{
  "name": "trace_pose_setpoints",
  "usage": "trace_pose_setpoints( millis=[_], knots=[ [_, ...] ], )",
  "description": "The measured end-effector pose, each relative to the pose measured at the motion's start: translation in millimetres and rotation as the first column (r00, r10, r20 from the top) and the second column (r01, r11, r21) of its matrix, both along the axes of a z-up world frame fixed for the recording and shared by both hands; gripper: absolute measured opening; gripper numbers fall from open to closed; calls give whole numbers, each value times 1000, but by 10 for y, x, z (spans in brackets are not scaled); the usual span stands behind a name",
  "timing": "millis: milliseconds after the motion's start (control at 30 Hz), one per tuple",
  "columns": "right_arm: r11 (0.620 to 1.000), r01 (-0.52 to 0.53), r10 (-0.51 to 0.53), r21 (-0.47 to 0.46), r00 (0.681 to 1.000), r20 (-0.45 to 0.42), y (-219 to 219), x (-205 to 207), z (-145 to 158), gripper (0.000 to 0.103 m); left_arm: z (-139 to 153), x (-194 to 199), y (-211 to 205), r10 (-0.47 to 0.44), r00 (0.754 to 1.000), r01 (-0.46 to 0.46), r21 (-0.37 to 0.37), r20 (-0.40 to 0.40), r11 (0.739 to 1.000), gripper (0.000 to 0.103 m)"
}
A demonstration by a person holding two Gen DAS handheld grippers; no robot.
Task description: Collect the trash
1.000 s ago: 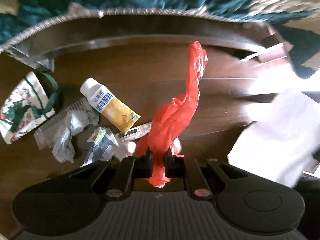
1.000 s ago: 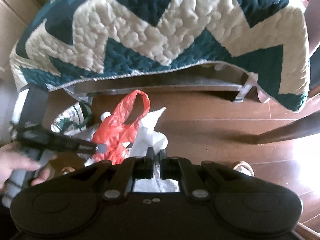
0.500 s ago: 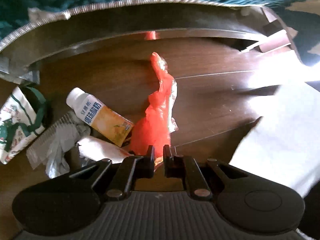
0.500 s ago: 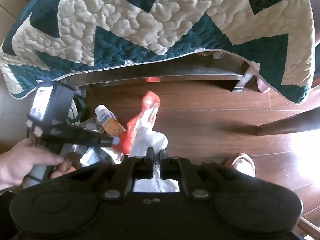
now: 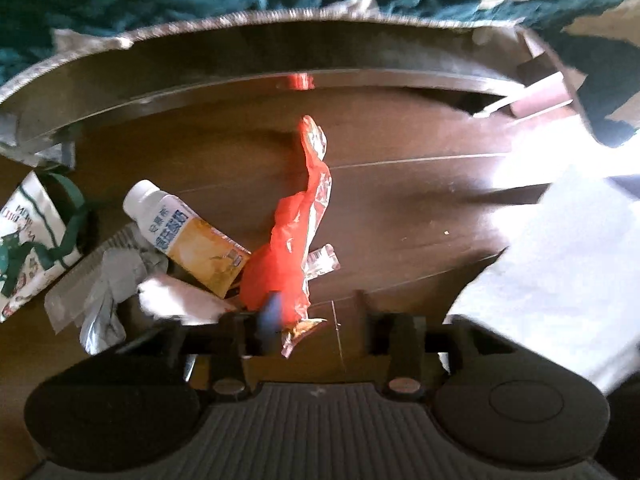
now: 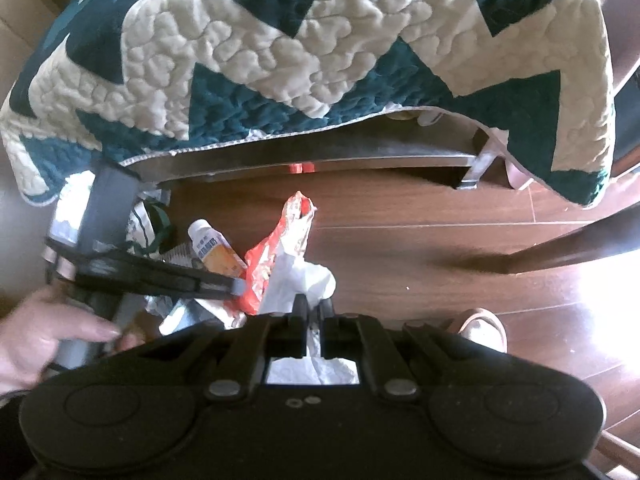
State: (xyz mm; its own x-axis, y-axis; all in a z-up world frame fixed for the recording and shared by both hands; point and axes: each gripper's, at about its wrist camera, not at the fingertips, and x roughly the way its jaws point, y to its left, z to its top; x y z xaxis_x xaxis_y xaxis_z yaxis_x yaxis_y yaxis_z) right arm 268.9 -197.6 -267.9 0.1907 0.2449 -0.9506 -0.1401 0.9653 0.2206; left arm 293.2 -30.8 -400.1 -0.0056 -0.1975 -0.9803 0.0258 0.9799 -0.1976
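Now red bag (image 5: 294,248) against opened left tongs (image 5: 316,320)

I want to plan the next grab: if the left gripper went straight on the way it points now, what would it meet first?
Probably the red plastic bag: its lower end lies just ahead of the left gripper, whose jaws have just been opening and no longer pinch it. The wooden floor comes right after, though depth is hard to judge.
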Motion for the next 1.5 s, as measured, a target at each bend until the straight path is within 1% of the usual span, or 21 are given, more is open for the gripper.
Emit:
trace_pose_setpoints(
  millis=[33,67,233,367,433,500,600,667,700,767,900,1067,1267,1433,1500],
  knots=[
    [1000,3,-3,8,1000,-8,0,12,-6,4,-65,23,-23,-6,1000,6,15,3,1000,64],
    [1000,5,-5,14,1000,-15,0,24,-13,4,-123,43,-38,-11,1000,11,25,6,1000,67],
    [1000,17,-16,9,998,-56,17,61,-86,5,-557,194,-94,-37,999,39,50,-36,998,67],
    [1000,13,-12,3,996,-87,58,66,-158,5,-814,265,-149,-75,996,79,70,-57,994,65],
    [1000,10,-10,1,995,-103,69,68,-203,5,-881,278,-178,-90,994,94,71,-62,993,57],
    [1000,13,-13,-3,993,-119,70,70,-239,5,-917,276,-206,-107,992,112,81,-66,990,39],
    [1000,10,-11,-8,993,-121,86,73,-259,5,-943,271,-199,-100,992,106,89,-76,990,23],
    [1000,9,-10,-14,993,-116,94,76,-262,5,-911,258,-167,-85,994,91,76,-74,993,14],
    [1000,6,-9,-22,994,-112,92,75,-267,5,-880,246,-166,-91,994,96,78,-68,992,13],
    [999,4,-9,-42,994,-106,84,73,-277,5,-771,214,-168,-109,993,112,89,-45,990,11],
    [998,17,-22,-62,996,-85,47,85,-261,5,-466,131,-100,-89,996,90,85,-16,992,11],
    [998,40,-42,-42,998,-42,-18,92,-131,4,63,-101,6,-48,999,46,71,23,996,11],
    [999,23,-24,33,998,57,-17,7,226,4,979,-348,150,1,993,-7,49,115,999,11],
    [998,-10,2,55,989,149,-33,-171,698,4,1722,-538,214,43,976,-49,25,213,998,11],
    [998,-27,16,58,983,182,-62,-272,943,4,1946,-598,203,57,967,-62,12,248,998,11]
  ],
)
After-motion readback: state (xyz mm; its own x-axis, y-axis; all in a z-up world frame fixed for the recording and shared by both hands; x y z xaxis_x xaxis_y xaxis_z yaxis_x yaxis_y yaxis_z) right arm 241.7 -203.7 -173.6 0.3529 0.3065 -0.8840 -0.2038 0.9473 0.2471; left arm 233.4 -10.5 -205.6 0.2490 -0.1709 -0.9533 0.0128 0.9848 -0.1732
